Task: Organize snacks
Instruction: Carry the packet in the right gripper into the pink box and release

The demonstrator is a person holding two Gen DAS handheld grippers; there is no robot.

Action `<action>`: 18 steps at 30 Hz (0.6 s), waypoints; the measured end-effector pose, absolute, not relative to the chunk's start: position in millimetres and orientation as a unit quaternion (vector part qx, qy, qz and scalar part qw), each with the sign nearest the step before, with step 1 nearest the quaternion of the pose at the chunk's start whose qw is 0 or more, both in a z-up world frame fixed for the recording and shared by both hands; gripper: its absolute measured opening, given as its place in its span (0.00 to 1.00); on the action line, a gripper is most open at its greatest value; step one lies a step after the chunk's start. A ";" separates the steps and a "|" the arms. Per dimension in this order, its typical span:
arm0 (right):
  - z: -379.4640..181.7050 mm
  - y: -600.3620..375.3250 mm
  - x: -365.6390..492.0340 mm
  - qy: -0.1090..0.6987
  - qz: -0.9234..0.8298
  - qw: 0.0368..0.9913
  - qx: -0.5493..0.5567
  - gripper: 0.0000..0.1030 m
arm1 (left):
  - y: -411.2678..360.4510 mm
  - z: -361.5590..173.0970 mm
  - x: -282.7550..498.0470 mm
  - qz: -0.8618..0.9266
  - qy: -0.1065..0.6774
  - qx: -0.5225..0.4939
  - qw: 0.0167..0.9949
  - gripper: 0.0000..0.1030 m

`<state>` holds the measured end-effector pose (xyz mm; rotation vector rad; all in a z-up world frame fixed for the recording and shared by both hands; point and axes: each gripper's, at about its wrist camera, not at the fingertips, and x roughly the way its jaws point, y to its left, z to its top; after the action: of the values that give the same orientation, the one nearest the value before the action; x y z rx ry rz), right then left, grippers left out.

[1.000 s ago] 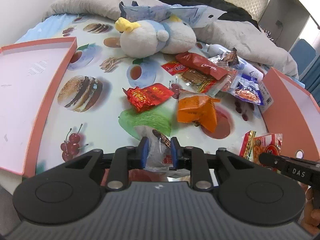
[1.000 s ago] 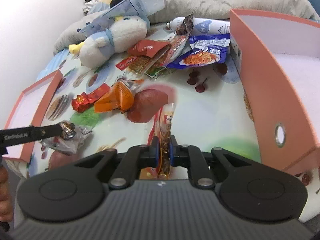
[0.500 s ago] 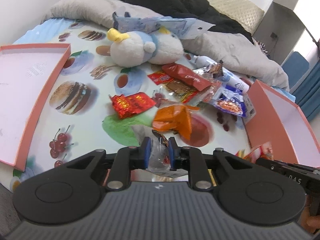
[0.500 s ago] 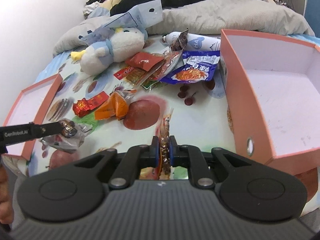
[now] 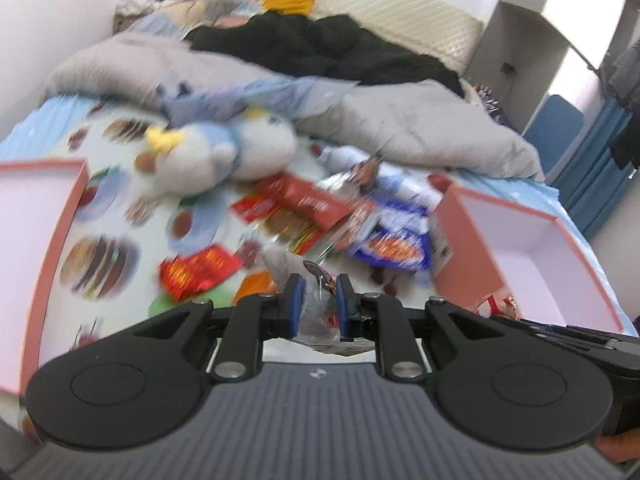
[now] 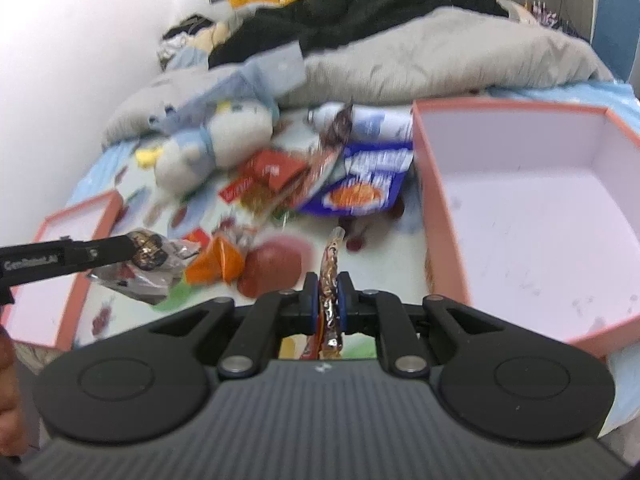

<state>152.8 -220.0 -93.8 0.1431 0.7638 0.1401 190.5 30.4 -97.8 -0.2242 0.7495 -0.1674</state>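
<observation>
We log the left gripper (image 5: 319, 300) with its jaws pinching a crinkled clear-and-silver snack packet (image 5: 316, 312); the jaws have just been closing a little on it. In the right wrist view the same packet (image 6: 150, 268) hangs off the bed, clear of the food-print sheet (image 6: 384, 256).

The right gripper (image 6: 329, 300) has its jaws pressed tight on a thin, foil-edged orange snack sachet (image 6: 330, 276), held edge-on and upright above the sheet.

Landmark: the plush toy (image 5: 224, 152), lying on the sheet at the foot of the grey duvet (image 5: 400, 120). Just right of the plush toy we note the loose snack pile: a red packet (image 5: 308, 200), a blue-and-white bag (image 5: 396, 240) farther right, and a white pouch (image 5: 352, 160) behind them. Nearer us than the plush toy lie a shiny red wrapper (image 5: 196, 268) and an orange packet (image 5: 256, 286), partly hidden behind the left gripper.

Left of the plush toy, a shallow pink-rimmed tray (image 5: 28, 248). Well right of it, beyond the pile, a deeper pink box (image 6: 532, 208) with pale interior; the blue-and-white bag touches its near wall.

Both views are motion-blurred; print on the packets is unreadable.
</observation>
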 end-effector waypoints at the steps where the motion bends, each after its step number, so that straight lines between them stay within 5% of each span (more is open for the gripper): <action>1: -87.0 -222.2 152.8 0.366 0.069 0.925 0.071 0.12 | 26.0 -90.6 192.6 -0.086 0.359 -0.106 0.923 0.20; 18: 13.5 -301.4 155.3 0.251 0.023 0.965 0.071 0.12 | -87.6 26.9 223.5 -0.177 0.273 -0.060 0.944 0.20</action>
<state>155.3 -301.4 13.5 0.1436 0.5079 0.0466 223.5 -87.6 26.9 -0.1225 0.5567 -0.3602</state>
